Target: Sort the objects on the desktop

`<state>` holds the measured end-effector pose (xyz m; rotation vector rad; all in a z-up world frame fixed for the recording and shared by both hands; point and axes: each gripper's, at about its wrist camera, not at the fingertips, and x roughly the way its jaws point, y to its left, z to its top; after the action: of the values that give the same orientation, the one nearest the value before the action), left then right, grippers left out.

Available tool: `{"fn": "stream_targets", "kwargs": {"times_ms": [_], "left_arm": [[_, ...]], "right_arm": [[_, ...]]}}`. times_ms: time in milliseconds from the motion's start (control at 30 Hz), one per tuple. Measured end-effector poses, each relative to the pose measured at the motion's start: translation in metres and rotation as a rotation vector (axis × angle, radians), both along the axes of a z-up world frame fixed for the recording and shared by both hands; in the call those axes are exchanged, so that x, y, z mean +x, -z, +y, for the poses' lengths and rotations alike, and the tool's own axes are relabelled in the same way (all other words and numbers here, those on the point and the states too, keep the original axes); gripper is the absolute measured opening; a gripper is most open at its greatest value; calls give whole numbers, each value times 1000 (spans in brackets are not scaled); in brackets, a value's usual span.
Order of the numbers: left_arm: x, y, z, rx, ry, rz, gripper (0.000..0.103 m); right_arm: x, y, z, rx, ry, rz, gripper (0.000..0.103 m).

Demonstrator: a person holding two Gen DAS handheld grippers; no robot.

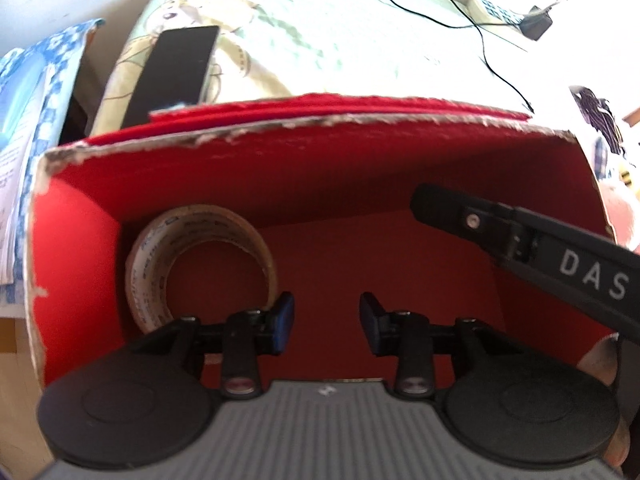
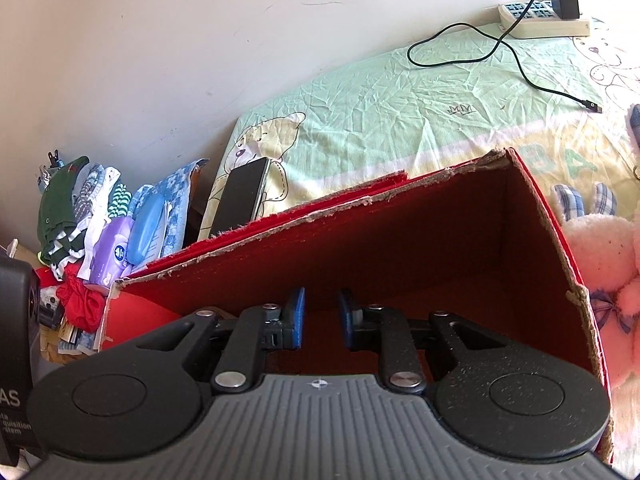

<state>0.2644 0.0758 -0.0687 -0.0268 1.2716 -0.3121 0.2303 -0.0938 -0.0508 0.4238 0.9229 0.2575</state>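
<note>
— green cotton, that's what's catching my eye first: the bedsheet (image 2: 400, 96) with the bear print is lying crumpled across the whole far side, right up to the wall.

— and the red cardboard box (image 2: 420, 240) is sitting on its near edge, torn rim showing grey. both grippers are hanging over its open top.

— what's leaning beside it on the right?

— a pink plush toy (image 2: 600, 248), pressing against the box's right wall. off to the left, a pile of clothes (image 2: 76, 204) is slumping by the wall.

— then the black phone (image 2: 242, 194) is lying on the sheet just behind the box's back wall. a white power strip (image 2: 536, 20) is resting at the far corner, and a black cable (image 2: 516, 56) is trailing from it over the sheet.

— and the thing being sorted?

— the roll of tape (image 1: 200, 264) is standing on edge inside the box, in its left back corner, leaning on the wall.

— is anything gripping it?

— no. the left gripper (image 1: 326, 324) is hovering just to the right of the roll with its blue pads apart and nothing between them. the right gripper (image 2: 321, 318) is pointing into the box's right half, pads parted too, a narrower gap, nothing pinched.
</note>
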Motion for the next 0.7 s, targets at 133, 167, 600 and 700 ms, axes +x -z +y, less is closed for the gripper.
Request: {"fn": "stream_targets", "kwargs": {"times_ms": [133, 167, 600, 700], "left_arm": [[3, 0, 7, -8, -53, -2, 42], [4, 0, 10, -18, -65, 0, 42], [1, -1, 8, 1, -79, -16, 42], [-1, -1, 5, 21, -69, -23, 42]], "right_arm": [[-1, 0, 0, -3, 2, -5, 22], [-1, 0, 0, -3, 0, -4, 22], [3, 1, 1, -6, -11, 25, 22], [4, 3, 1, -7, -10, 37, 22]]}}
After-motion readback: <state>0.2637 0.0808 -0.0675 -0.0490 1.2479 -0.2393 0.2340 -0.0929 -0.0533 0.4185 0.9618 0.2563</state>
